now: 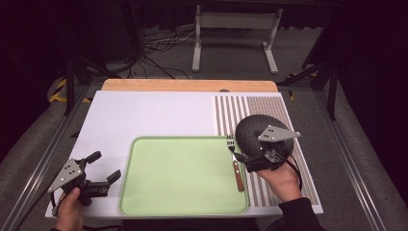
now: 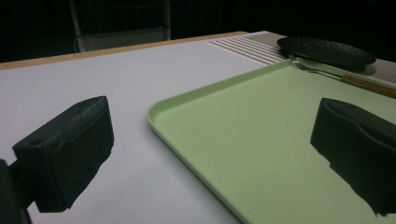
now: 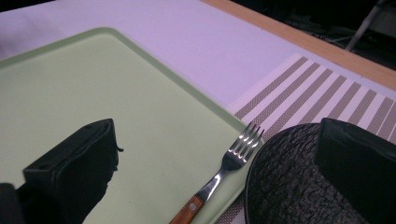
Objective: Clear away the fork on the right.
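Lower centre of frame: green tray [image 1: 183, 175] on white table [image 1: 144, 115] | right rim: wooden-handled fork [image 1: 235, 166] | beside, on striped mat [image 1: 269, 108]: black plate [image 1: 252, 130] | lower right: right gripper [image 1: 250, 161], jaws apart above fork and plate | lower left: left gripper [image 1: 103, 167], jaws apart, holding nothing

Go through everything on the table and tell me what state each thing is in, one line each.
Tray: flat on the table, holding nothing but the fork along its right edge.
Fork: lying on the tray's right edge, prongs pointing away from the person.
Plate: black, upright on the striped mat, nothing seen on it.
Striped mat: spread flat.
Left gripper: open, holding nothing.
Right gripper: open, jaws either side of the fork.
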`<move>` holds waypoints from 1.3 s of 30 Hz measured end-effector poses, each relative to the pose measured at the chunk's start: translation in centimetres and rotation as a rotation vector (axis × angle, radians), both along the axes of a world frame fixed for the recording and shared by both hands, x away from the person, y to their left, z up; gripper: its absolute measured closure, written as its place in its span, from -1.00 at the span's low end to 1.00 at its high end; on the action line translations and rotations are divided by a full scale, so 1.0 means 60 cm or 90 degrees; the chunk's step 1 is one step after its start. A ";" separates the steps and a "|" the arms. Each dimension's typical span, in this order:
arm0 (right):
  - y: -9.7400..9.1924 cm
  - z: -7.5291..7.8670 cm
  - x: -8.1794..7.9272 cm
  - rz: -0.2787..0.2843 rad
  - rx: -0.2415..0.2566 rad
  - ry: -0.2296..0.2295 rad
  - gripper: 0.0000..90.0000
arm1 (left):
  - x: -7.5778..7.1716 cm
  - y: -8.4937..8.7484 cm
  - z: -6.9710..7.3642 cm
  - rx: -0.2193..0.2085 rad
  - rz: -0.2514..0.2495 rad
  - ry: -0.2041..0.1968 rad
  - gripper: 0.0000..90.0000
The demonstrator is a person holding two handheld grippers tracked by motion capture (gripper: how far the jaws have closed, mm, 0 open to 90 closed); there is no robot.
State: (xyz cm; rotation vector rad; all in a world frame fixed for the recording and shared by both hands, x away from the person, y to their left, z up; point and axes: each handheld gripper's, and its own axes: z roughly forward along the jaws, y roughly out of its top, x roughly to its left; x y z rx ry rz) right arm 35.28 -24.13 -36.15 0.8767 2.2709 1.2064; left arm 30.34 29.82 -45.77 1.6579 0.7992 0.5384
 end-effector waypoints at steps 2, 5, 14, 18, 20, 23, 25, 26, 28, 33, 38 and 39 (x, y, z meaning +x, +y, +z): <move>-0.009 -0.001 -0.007 0.004 0.007 -0.010 -1.00 | 0.000 0.000 0.000 0.000 0.000 0.000 -1.00; -0.020 -0.003 -0.014 0.008 0.019 -0.023 -1.00 | 0.000 0.000 0.000 0.000 0.000 0.000 -1.00; -0.071 -0.021 -0.043 0.008 0.075 -0.080 -1.00 | 0.000 0.000 0.000 0.001 0.000 0.000 -1.00; -0.091 -0.039 -0.055 -0.004 0.091 -0.109 -1.00 | 0.000 0.000 0.000 0.001 0.000 -0.001 -1.00; -0.103 -0.047 -0.058 -0.009 0.112 -0.125 -1.00 | -0.001 0.001 0.000 0.002 0.000 -0.001 -1.00; -0.117 -0.057 -0.062 -0.013 0.126 -0.143 -1.00 | 0.000 0.000 0.000 0.000 0.001 -0.002 -1.00; -0.125 -0.060 -0.065 -0.014 0.126 -0.165 -1.00 | -0.001 0.000 0.000 0.000 0.000 -0.002 -1.00; -0.129 -0.062 -0.067 -0.016 0.127 -0.172 -1.00 | -0.001 0.000 0.001 -0.004 0.001 -0.003 -1.00; -0.140 -0.071 -0.070 -0.025 0.128 -0.190 -1.00 | -0.001 0.000 0.001 -0.004 0.000 -0.004 -1.00; -0.161 -0.092 -0.066 -0.048 0.141 -0.185 -1.00 | -0.001 0.000 0.003 -0.006 -0.004 -0.006 -1.00; -0.168 -0.097 -0.065 -0.055 0.156 -0.181 -1.00 | -0.001 0.001 0.004 -0.002 -0.004 -0.005 -1.00; -0.167 -0.097 -0.065 -0.053 0.156 -0.182 -1.00 | -0.001 -0.001 0.003 -0.008 -0.003 -0.006 -1.00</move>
